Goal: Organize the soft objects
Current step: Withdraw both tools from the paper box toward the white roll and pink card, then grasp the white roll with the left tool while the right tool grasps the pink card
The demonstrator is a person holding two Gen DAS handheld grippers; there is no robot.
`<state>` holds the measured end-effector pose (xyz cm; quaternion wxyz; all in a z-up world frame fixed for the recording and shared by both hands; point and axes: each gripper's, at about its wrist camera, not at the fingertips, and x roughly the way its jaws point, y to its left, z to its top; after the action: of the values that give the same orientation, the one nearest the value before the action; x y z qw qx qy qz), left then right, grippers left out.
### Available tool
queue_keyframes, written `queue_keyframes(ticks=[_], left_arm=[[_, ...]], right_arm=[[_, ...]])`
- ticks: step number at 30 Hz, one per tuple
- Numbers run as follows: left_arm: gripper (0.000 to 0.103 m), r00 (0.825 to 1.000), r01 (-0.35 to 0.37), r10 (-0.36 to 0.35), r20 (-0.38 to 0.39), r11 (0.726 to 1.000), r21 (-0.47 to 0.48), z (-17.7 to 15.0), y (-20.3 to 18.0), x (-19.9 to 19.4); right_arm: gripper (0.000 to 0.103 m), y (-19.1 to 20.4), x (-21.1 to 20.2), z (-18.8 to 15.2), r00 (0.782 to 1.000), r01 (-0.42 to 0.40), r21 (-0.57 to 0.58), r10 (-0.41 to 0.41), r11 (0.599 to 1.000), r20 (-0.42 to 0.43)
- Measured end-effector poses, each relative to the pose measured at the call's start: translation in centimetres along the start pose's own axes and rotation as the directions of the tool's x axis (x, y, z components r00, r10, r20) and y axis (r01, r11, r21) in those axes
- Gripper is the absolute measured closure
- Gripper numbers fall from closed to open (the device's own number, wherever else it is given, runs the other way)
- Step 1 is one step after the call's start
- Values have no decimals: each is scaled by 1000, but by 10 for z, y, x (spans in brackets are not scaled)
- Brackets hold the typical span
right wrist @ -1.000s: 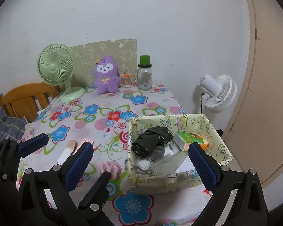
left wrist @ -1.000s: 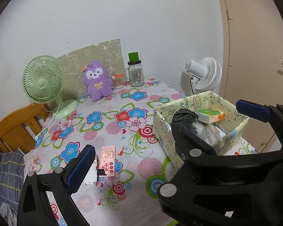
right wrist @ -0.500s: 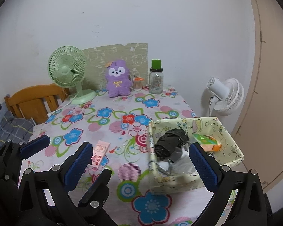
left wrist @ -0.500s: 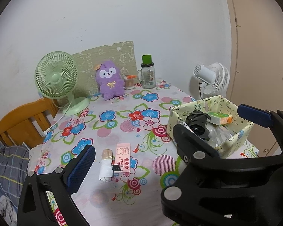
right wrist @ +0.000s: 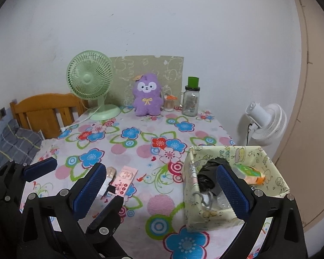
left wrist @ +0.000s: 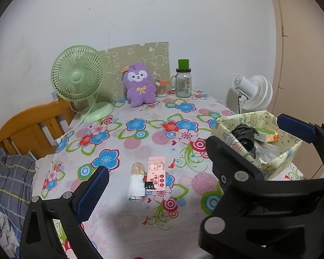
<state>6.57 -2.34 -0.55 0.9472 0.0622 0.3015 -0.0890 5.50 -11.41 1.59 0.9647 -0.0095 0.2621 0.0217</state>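
Left gripper (left wrist: 190,161) hangs wide open above the near edge of the desk (left wrist: 140,142), nothing between its blue-padded fingers (left wrist: 90,192). From the left wrist view, a pink packet (left wrist: 156,173) and a white roll with a tan end (left wrist: 137,183) lie side by side, touching, on the flowered cloth between the fingers. A pale green patterned fabric box (left wrist: 276,168) stands at the desk's right side, partly behind the right gripper's black frame; it holds a black bundle (left wrist: 245,135), an orange and green packet (left wrist: 265,133) and some clear plastic. A purple plush toy (left wrist: 139,85) sits upright at the far edge against a green patterned board, with a green desk fan (left wrist: 78,78) to its left and a glass jar with a green lid (left wrist: 183,81) to its right. A white fan (left wrist: 253,93) stands beyond the desk.

Right gripper (right wrist: 162,187) is also spread wide and empty in the right wrist view. Its right finger (right wrist: 232,191) hangs over the fabric box (right wrist: 267,168), hiding part of the black bundle (right wrist: 207,172). The pink packet (right wrist: 124,180) lies just past the other finger, the white roll mostly hidden. The left gripper (right wrist: 41,168) shows at the lower left. The plush toy (right wrist: 148,96) sits far back, well apart from the box. A wooden bed frame (right wrist: 45,110) stands left of the desk.
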Motion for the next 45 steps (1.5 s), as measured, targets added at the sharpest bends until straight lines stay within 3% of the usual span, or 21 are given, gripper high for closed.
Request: queue_keyframes(ticks=[13, 25, 40, 45], left_arm=[[0, 1000, -16, 15, -18, 999, -51, -12, 33, 17], [1, 996, -48, 40, -80, 994, -99, -26, 56, 49], [5, 987, -55, 31, -159, 987, -148, -41, 76, 78], [7, 982, -51, 24, -185, 988, -144, -45, 77, 88]], right_arm=[[0, 25, 29, -7, 996, -54, 1, 54, 999, -66], [0, 41, 63, -17, 990, -75, -28, 71, 997, -121], [1, 59, 97, -27, 968, -129, -51, 115, 990, -221], [8, 61, 106, -31, 961, -147, -55, 129, 988, -244]])
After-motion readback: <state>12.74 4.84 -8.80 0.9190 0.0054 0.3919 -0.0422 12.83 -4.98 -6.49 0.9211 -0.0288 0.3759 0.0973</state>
